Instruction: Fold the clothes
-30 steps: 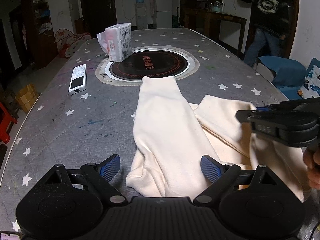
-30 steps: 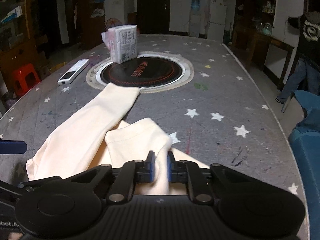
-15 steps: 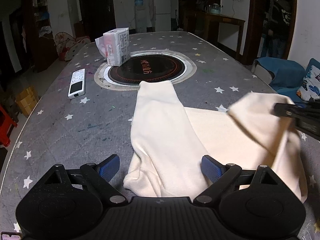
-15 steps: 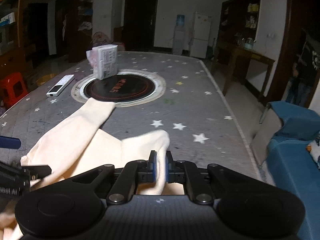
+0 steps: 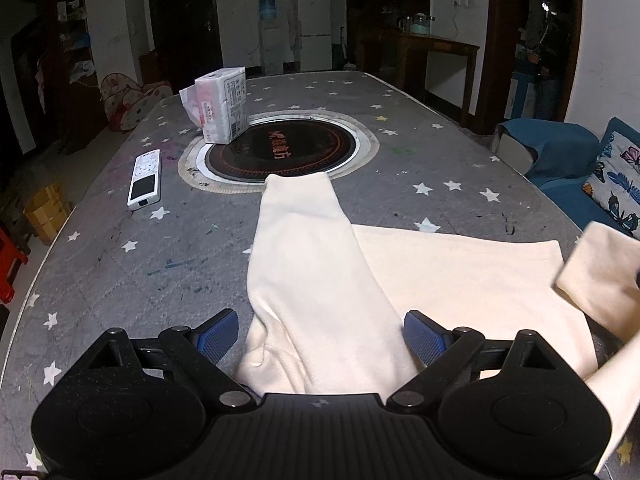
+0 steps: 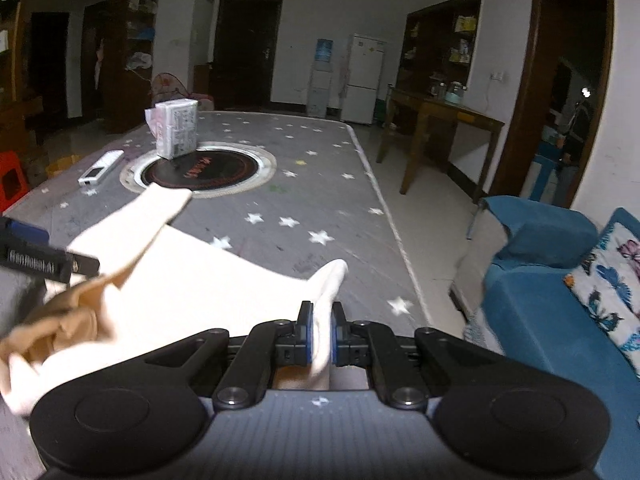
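A cream long-sleeved garment (image 5: 440, 276) lies on the grey star-patterned table (image 5: 120, 248). One sleeve (image 5: 304, 248) runs away from me toward the round black cooktop (image 5: 280, 150). My left gripper (image 5: 320, 336) is open, its blue pads either side of that sleeve's near end, low over the cloth. My right gripper (image 6: 320, 332) is shut on the other sleeve's cuff (image 6: 328, 284) and holds it lifted near the table's right edge. That lifted cuff also shows at the right of the left wrist view (image 5: 600, 276).
A tissue pack (image 5: 222, 106) stands on the cooktop's far left rim. A white remote (image 5: 145, 179) lies left of the cooktop. A blue sofa (image 6: 560, 300) with a butterfly cushion (image 6: 612, 280) stands right of the table. A wooden side table (image 6: 440, 120) stands behind.
My right gripper has carried the gripped cuff to the right and up, unfolding that sleeve off the garment's body. The left gripper stays open over the other sleeve.
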A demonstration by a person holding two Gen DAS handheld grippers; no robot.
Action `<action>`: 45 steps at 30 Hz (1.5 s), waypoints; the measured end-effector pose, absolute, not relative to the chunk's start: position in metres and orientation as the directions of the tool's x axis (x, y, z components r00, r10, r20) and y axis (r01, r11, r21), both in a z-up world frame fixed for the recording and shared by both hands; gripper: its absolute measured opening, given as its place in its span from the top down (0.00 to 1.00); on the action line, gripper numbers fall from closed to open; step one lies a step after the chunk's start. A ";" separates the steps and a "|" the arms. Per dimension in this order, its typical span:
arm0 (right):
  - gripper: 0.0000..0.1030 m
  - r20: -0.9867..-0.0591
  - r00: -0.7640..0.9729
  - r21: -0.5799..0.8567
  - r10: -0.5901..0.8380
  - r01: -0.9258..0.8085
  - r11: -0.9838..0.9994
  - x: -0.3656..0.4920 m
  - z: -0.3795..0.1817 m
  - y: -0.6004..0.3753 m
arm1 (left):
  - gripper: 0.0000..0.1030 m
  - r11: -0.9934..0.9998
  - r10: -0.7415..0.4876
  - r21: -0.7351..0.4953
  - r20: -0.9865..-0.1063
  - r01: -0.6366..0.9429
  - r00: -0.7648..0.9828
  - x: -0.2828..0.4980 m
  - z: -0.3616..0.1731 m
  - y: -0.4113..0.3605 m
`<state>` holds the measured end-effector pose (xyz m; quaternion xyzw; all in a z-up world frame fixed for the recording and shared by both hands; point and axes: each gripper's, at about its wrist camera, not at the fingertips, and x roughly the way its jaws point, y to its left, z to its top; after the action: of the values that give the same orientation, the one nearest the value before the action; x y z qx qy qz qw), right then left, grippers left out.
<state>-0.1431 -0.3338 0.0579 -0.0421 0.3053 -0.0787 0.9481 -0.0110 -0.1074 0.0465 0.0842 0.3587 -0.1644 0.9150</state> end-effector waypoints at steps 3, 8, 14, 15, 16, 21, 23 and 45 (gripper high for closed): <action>0.93 -0.593 0.781 -0.125 -0.195 0.150 0.981 -0.157 0.052 -0.340 | 0.11 0.931 -0.242 0.039 -0.680 0.364 0.692 -0.010 0.047 -0.109; 0.93 -0.628 0.746 -0.118 -0.221 0.189 0.975 -0.175 0.039 -0.350 | 0.12 0.932 -0.224 0.056 -0.687 0.357 0.691 -0.001 0.042 -0.115; 0.93 -0.646 0.730 -0.096 -0.224 0.214 0.972 -0.183 0.031 -0.358 | 0.16 0.936 -0.199 0.073 -0.698 0.345 0.687 0.011 0.033 -0.122; 0.93 -0.647 0.730 -0.095 -0.223 0.214 0.972 -0.184 0.030 -0.359 | 0.20 0.936 -0.194 0.078 -0.700 0.344 0.687 0.012 0.031 -0.123; 0.93 -0.646 0.730 -0.095 -0.223 0.214 0.972 -0.185 0.030 -0.360 | 0.23 0.936 -0.188 0.084 -0.702 0.342 0.687 0.014 0.029 -0.123; 0.93 -0.651 0.726 -0.083 -0.221 0.221 0.972 -0.188 0.026 -0.363 | 0.42 0.934 -0.161 0.115 -0.709 0.337 0.687 0.016 0.021 -0.120; 0.93 -0.654 0.724 -0.080 -0.220 0.224 0.971 -0.190 0.024 -0.364 | 0.49 0.935 -0.165 0.111 -0.703 0.337 0.691 0.016 0.022 -0.117; 0.93 -0.655 0.730 -0.038 -0.192 0.223 0.974 -0.190 0.017 -0.371 | 0.36 0.930 -0.250 0.017 -0.701 0.366 0.668 0.039 0.040 -0.131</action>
<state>-0.1897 -0.3711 0.0167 0.0217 0.3498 -0.1116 0.9299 0.0391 -0.1308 0.0397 0.0782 0.3705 -0.1692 0.9099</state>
